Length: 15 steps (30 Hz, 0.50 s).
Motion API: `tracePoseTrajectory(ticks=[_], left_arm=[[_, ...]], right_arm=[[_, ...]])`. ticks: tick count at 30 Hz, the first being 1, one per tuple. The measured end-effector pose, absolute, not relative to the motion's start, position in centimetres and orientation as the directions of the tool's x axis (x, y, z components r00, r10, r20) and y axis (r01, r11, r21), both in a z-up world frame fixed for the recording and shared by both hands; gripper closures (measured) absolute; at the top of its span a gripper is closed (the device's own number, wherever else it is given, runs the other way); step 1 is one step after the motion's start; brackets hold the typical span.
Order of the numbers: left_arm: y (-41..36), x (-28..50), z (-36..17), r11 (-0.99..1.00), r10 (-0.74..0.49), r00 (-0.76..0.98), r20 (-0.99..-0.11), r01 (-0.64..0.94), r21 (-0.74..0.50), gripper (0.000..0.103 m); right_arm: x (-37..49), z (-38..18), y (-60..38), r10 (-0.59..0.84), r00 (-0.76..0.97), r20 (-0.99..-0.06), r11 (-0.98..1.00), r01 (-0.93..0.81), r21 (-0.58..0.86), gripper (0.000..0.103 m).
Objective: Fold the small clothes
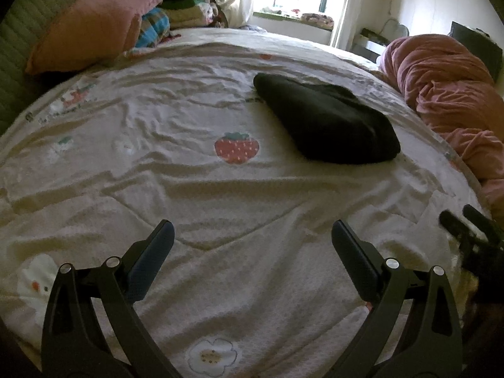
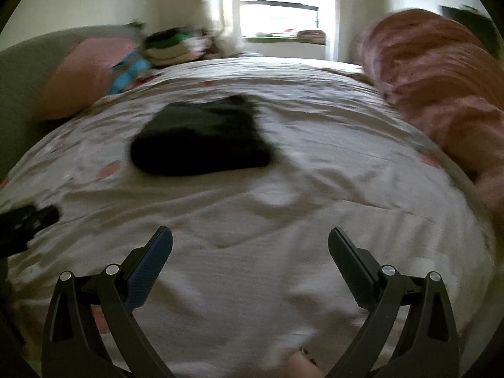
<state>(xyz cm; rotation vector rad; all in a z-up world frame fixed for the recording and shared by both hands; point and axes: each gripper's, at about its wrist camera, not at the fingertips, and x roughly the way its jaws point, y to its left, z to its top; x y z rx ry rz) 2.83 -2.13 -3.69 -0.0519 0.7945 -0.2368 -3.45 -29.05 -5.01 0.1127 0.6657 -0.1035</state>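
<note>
Both my left gripper (image 1: 252,230) and right gripper (image 2: 250,236) gape wide, holding nothing, above the bed (image 1: 195,195); folded black garment (image 1: 324,123) lies ahead.

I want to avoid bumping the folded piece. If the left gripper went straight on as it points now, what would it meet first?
Probably the bedsheet: the open left gripper points across bare sheet. The folded black garment lies farther and to the right, though depth is unclear.

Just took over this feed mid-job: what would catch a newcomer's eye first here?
The folded black garment stands out first, lying alone on the white printed bedspread, right of a strawberry print. Next comes the rumpled pink quilt heaped along the bed's right edge. In front, the left tongs and right tongs both hang open and empty over the sheet.
</note>
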Motion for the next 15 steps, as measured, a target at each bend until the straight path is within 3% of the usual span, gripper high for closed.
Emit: tracePoseTrajectory(ticks=[5, 9, 15], left_arm=[[-0.3, 3.6, -3.8, 0.977, -0.215, 0.662, -0.718, 0.143, -0.16, 0.009], [5.4, 6.3, -2.9, 0.977, -0.173, 0.654, -0.737, 0.022, -0.21, 0.009], [21.5, 10.9, -2.2, 0.941, 0.139, 0.627, -0.766, -0.324, -0.095, 0.009]], right_arm=[[-5.6, -4.9, -36.8, -0.277, 0.734, -0.62, 0.916, 0.396, 0.059, 0.005], [-9.4, -5.4, -47.5, -0.53, 0.56, -0.637, 0.733, 0.68, -0.012, 0.005], [-18.0, -8.8, -63.3, -0.693, 0.122, -0.711, 0.326, 0.932, -0.157, 0.005]])
